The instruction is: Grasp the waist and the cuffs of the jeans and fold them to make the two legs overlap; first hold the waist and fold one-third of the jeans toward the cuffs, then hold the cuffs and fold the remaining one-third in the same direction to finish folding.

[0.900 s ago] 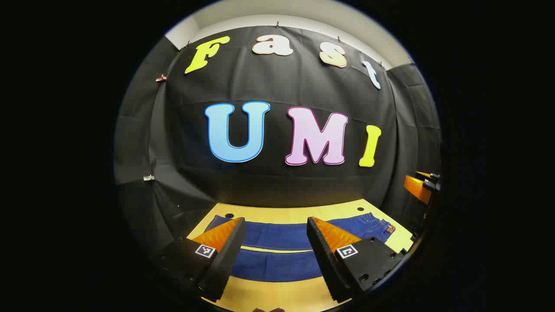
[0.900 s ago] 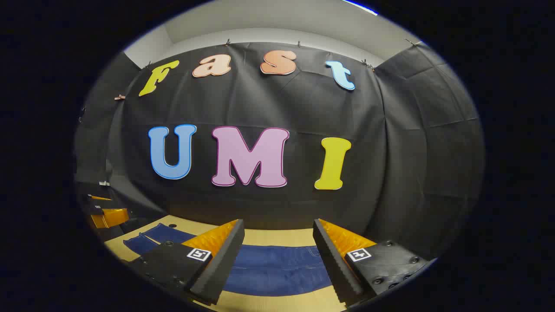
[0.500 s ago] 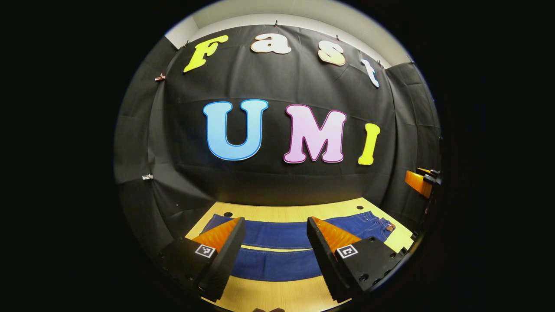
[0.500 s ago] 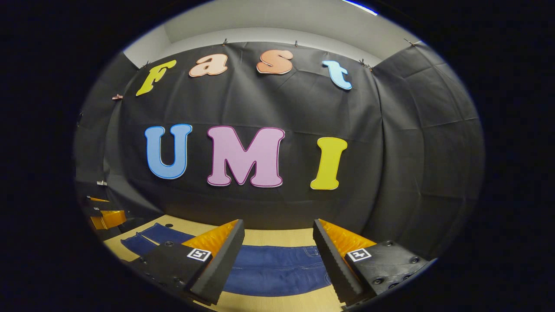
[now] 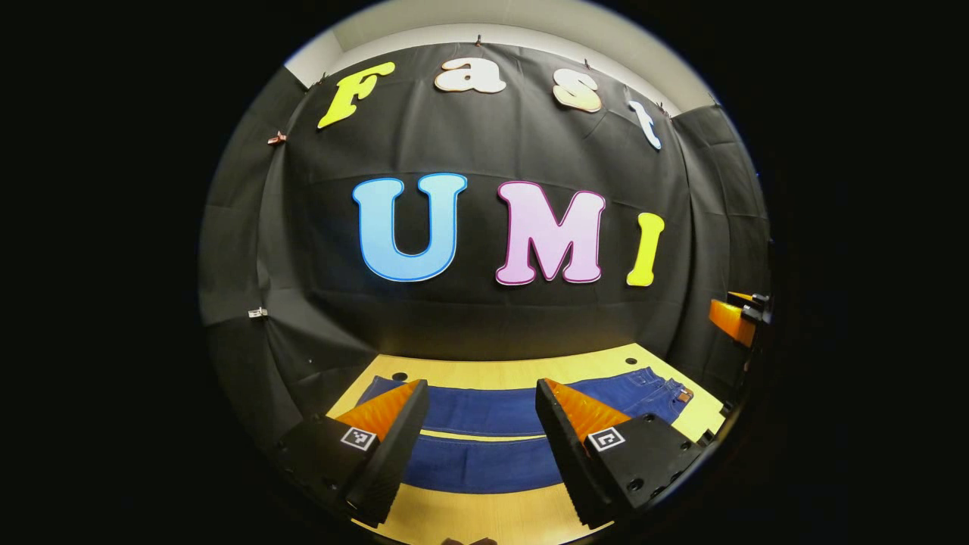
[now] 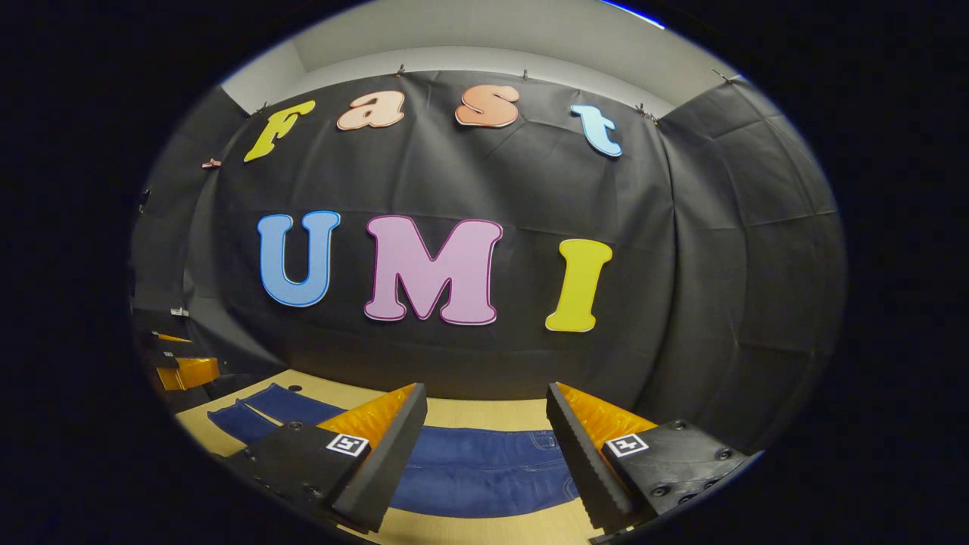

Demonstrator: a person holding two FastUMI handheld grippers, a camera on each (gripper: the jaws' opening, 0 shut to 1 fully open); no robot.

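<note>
**A:** So where are we at with the jeans (image 5: pixel 484 412)? Anything folded yet?

**B:** Nope, looks like square one to me. They're lying flat on the desk (image 5: pixel 492 522), stretched out sideways. In the left gripper view you can see both legs side by side with a strip of desk showing between them, so the legs don't overlap yet. The waist (image 5: pixel 670 393) is over at the right end in that view, and the cuffs (image 6: pixel 227 416) are off at the left end in the right gripper view.

**A:** And the tongs?

**B:** Both wide apart, holding nothing. The left tongs (image 5: pixel 483 435) hang above the leg section, the right tongs (image 6: pixel 487 446) above the part nearer the waist. Neither touches the denim as far as I can tell.

**A:** So everything's left?

**B:** Pretty much: the leg-over-leg fold, then the waist third, then the cuff third. My guess is they're just lining up for the first grab.
</note>
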